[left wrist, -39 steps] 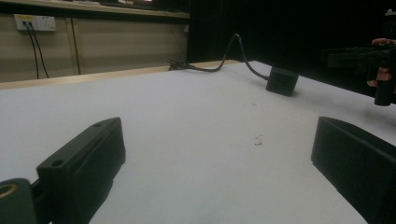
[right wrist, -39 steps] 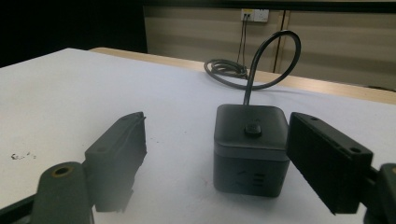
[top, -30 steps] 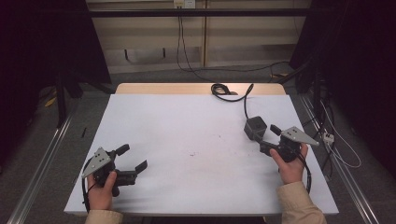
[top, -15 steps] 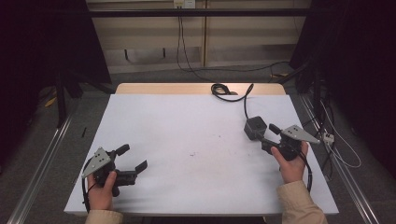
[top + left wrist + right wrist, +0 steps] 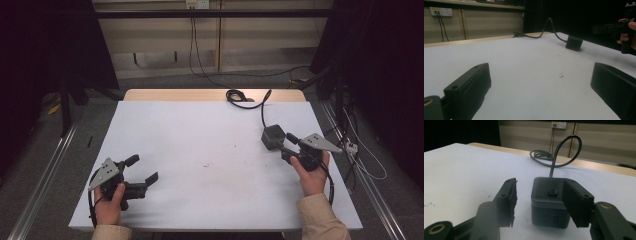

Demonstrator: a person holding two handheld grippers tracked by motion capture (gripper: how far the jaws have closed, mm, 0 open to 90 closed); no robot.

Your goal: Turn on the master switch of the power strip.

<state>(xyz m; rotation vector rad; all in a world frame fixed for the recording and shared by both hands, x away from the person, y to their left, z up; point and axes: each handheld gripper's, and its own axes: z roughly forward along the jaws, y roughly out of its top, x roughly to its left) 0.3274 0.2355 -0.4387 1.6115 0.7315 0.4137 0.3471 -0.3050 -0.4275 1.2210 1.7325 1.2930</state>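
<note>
The black power cube [image 5: 550, 202] sits on the white surface [image 5: 200, 150] between the right claw's [image 5: 539, 202] half-spread jaws, which have just been closing, no pinch yet.

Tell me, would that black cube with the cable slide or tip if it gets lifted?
The black cube looks squat and flat-based, so it probably won't tip or roll. Its stiff-looking looped cable will likely drag and tug sideways. Smooth sides may slip between the right gripper jaws.
</note>
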